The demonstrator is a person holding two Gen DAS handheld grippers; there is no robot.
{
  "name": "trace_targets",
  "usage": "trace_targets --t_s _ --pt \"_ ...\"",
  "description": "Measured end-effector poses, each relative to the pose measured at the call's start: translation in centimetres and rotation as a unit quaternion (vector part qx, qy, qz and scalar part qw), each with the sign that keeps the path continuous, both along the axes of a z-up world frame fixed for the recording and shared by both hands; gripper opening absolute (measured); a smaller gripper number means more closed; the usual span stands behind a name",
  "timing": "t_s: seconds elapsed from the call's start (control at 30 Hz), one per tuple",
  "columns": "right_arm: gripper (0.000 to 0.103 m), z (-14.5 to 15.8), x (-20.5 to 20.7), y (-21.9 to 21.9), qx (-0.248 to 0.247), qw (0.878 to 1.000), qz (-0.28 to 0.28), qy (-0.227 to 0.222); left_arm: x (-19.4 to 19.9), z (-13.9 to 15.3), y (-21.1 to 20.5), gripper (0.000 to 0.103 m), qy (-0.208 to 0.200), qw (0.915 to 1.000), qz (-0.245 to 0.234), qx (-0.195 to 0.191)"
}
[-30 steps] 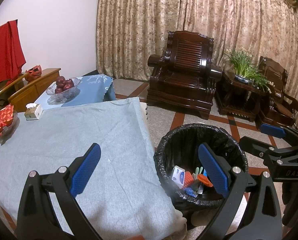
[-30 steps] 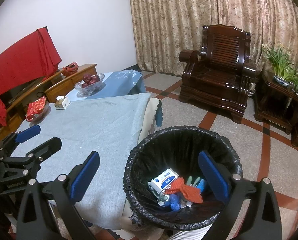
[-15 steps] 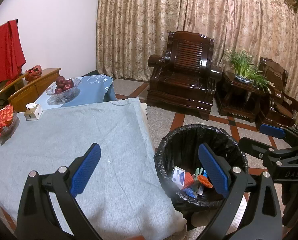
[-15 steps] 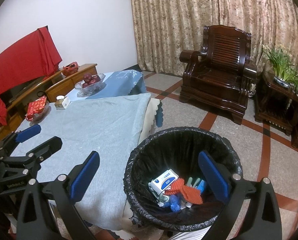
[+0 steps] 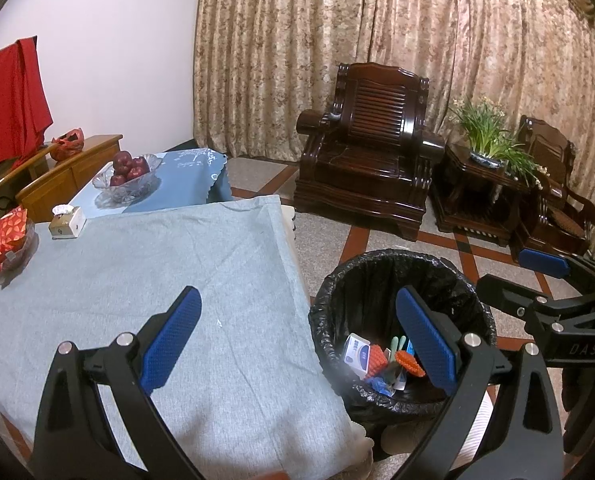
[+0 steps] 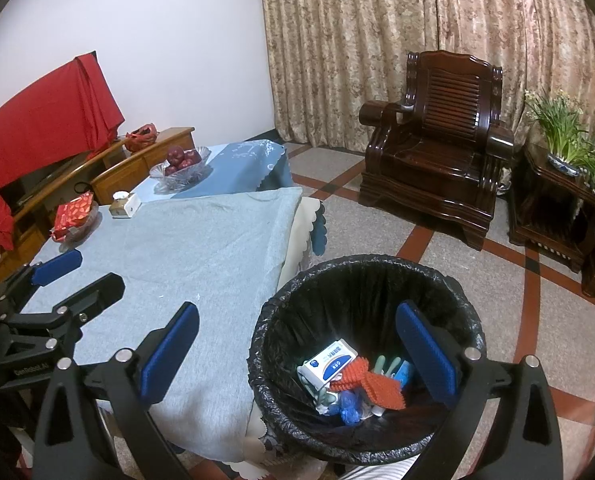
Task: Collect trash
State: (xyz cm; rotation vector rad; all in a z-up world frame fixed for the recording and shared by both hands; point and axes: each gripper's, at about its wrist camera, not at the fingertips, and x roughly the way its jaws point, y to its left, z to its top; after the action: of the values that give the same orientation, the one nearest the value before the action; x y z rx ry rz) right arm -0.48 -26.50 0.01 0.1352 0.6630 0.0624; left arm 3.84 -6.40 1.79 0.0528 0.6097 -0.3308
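Both grippers spread wide w/ nothing held: left gripper [image 5: 297, 336] over table edge, right gripper [image 6: 297, 348] above black-lined bin [image 6: 367, 264]; trash [image 6: 349, 380] sits at bin bottom.

Both views are lit by even indoor light from above, slightly dim and warm, with a pink cast on the wall [image 6: 169, 40]; shadows are soft and short; fisheye bending curves the curtains [image 5: 417, 32] and the floor stripes toward the frame edges, and black vignetting fills the corners; the trash bin [image 6: 289, 312] liner shows small glints, its depth dark; a white box [image 6: 328, 363] inside glares; a faint haze smudges the left view near the bin rim; focus is otherwise sharp
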Motion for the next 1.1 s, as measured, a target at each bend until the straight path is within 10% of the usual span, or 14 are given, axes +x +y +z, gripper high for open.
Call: trace_targets --t_s 1.1 --pt "0.097 0.02 0.18 0.08 0.0 1.0 0.001 0.001 0.16 -0.14 -0.35 0.095 0.002 1.0 0.003 -0.001"
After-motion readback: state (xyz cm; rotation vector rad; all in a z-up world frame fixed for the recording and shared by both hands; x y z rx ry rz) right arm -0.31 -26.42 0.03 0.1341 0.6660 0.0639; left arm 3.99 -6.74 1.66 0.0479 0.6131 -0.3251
